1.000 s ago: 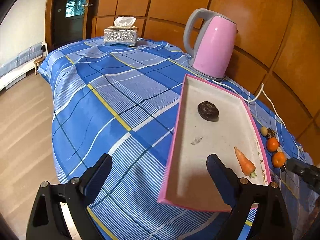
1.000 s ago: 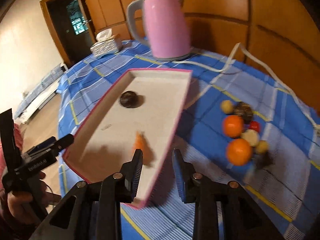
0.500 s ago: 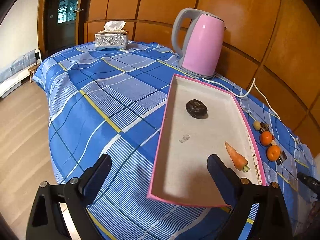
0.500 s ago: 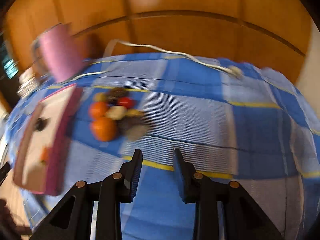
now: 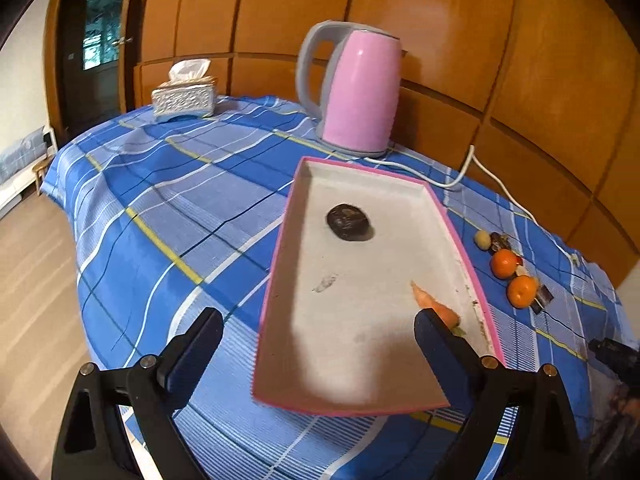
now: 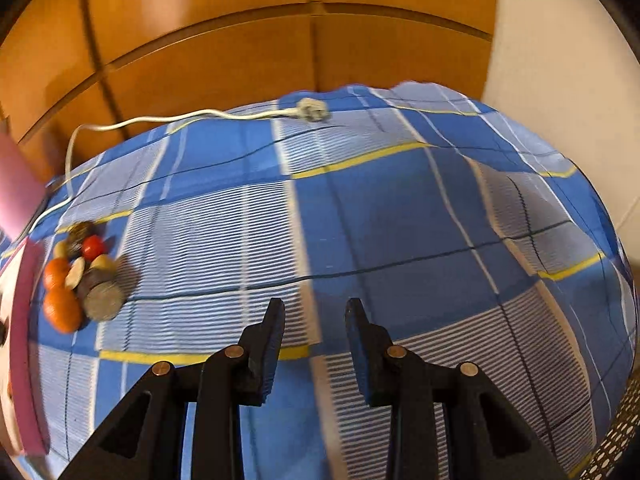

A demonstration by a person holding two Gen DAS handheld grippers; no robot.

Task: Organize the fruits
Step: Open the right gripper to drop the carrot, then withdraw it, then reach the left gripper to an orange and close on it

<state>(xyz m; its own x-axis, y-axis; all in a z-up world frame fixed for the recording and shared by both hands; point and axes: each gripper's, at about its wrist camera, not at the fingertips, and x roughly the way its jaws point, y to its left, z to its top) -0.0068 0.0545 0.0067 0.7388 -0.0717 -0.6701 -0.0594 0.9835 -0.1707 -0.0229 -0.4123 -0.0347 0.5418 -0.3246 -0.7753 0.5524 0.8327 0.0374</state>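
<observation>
Hovering over near end of pink tray [image 5: 276, 280], left gripper [image 5: 316, 340] with fingers [image 5: 200, 336] spread wide, nothing between them. Tray lying on blue plaid cloth [image 5: 160, 208] over worktop. Inside tray: dark round fruit [image 5: 349, 222] toward far end, carrot [image 5: 434, 304] near right wall, partly hidden behind right finger. Beside tray on cloth, small fruit pile [image 6: 80, 276]: two oranges [image 5: 513, 276], one red piece, pale and dark pieces, touching one another. Pink kettle [image 5: 360, 92] past tray's far end, white cord [image 6: 160, 120] trailing to plug on cloth. Tissue box [image 5: 184, 98] at far corner. Right gripper [image 6: 314, 336] above bare cloth, well apart from pile, fingers [image 6: 272, 340] narrow, gap empty. View slightly blurred.
</observation>
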